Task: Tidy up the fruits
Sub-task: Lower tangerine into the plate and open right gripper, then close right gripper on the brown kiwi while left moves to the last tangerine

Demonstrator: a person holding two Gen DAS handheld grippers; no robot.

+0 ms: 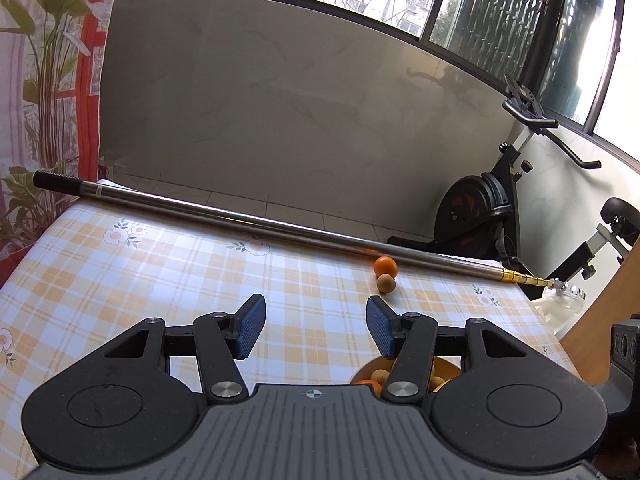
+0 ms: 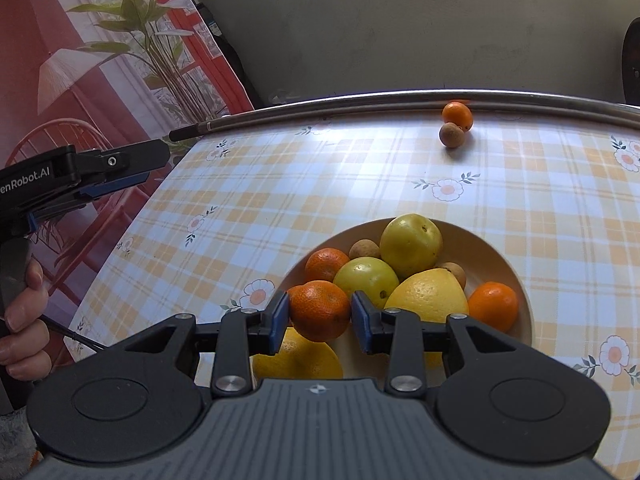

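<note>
In the right wrist view my right gripper is shut on an orange tangerine, held just above the near left rim of a cream bowl. The bowl holds lemons, green-yellow fruits, tangerines and small brown longans. A loose tangerine and a longan lie at the table's far edge, also in the left wrist view, the tangerine behind the longan. My left gripper is open and empty above the tablecloth; it shows side-on at the left of the right wrist view.
A long metal pole lies along the far edge of the checked tablecloth. An exercise bike stands beyond the table on the right. A printed curtain hangs on the left. The bowl's edge peeks out under my left gripper.
</note>
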